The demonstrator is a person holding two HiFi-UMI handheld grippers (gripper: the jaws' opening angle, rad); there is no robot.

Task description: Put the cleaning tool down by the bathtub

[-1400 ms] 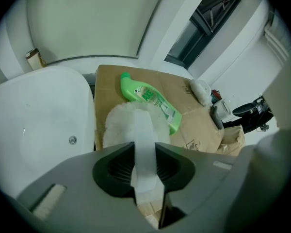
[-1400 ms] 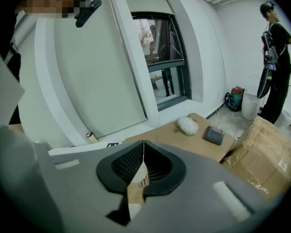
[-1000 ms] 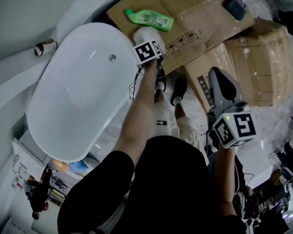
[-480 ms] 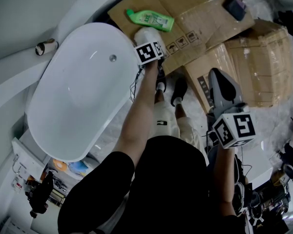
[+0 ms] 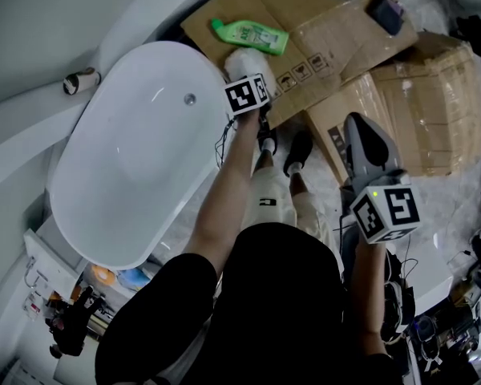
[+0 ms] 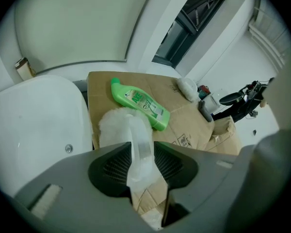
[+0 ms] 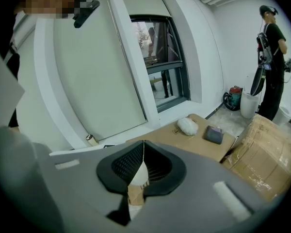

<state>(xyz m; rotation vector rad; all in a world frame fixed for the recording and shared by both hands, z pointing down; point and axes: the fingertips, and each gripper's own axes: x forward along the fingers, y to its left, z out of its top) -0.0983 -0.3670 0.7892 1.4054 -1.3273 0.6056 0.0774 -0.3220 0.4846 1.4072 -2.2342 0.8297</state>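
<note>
The cleaning tool [image 5: 242,58] is a white fluffy duster on a clear handle. Its head [image 6: 117,125] rests on flattened cardboard [image 5: 321,30] just right of the white bathtub [image 5: 128,151], beside a green bottle [image 5: 248,32]. My left gripper [image 5: 244,77] points steeply down over it. Its jaws have just been opening and stand open, with the clear handle [image 6: 138,152] still between them. My right gripper [image 5: 357,125] hangs over the cardboard to the right, apart from the tool. In the right gripper view its jaws [image 7: 143,147] meet at the tips, shut on nothing.
A small roll [image 5: 78,79] lies on the ledge behind the tub. A white bundle [image 7: 187,125] and a dark pouch [image 7: 214,134] lie on the cardboard. A wrapped box [image 5: 417,111] stands at right. My shoes [image 5: 297,147] are by the tub. A person [image 7: 271,72] stands far right.
The head view has shifted a little, so everything sits slightly lower in the picture. The left gripper stays over the duster, and the right gripper has not moved.
</note>
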